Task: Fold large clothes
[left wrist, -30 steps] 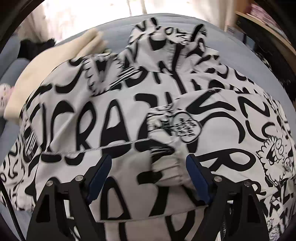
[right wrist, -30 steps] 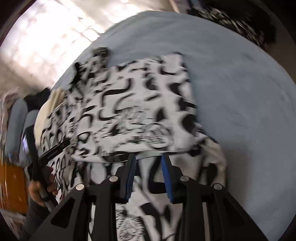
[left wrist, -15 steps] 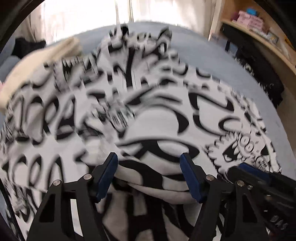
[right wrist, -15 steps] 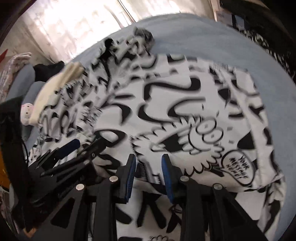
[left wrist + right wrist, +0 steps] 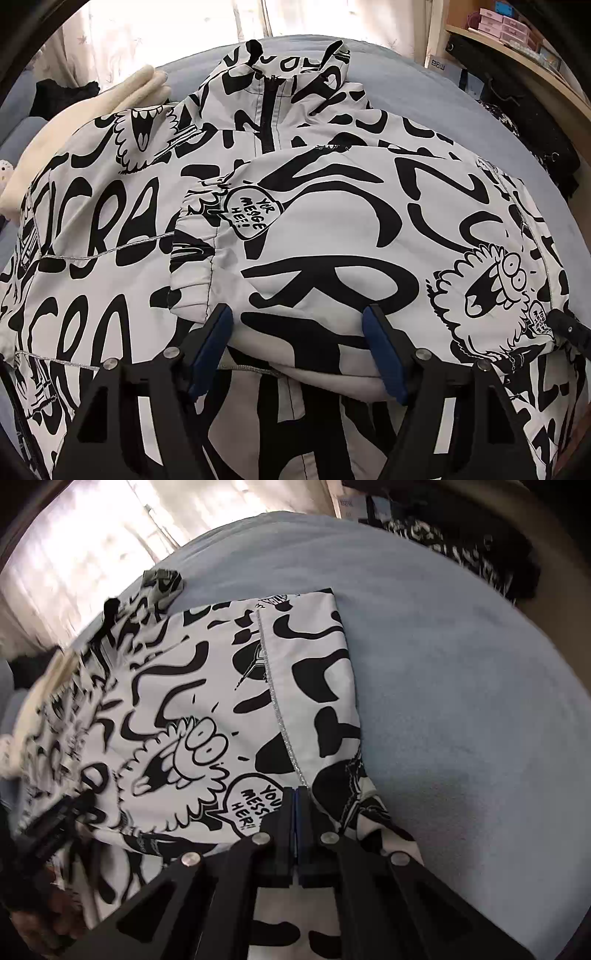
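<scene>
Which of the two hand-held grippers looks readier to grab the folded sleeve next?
Left. The left hand-held gripper hangs open astride the folded sleeve of the jacket. The right hand-held gripper has just closed, apparently empty, at the jacket's side edge.

The jacket (image 5: 332, 229) bears speech bubbles reading "YOR MESGE HEE!" and, partly hidden, "HER!!"

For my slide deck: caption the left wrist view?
Open left gripper poised over a black-and-white graffiti-print jacket on a blue bed.
</scene>
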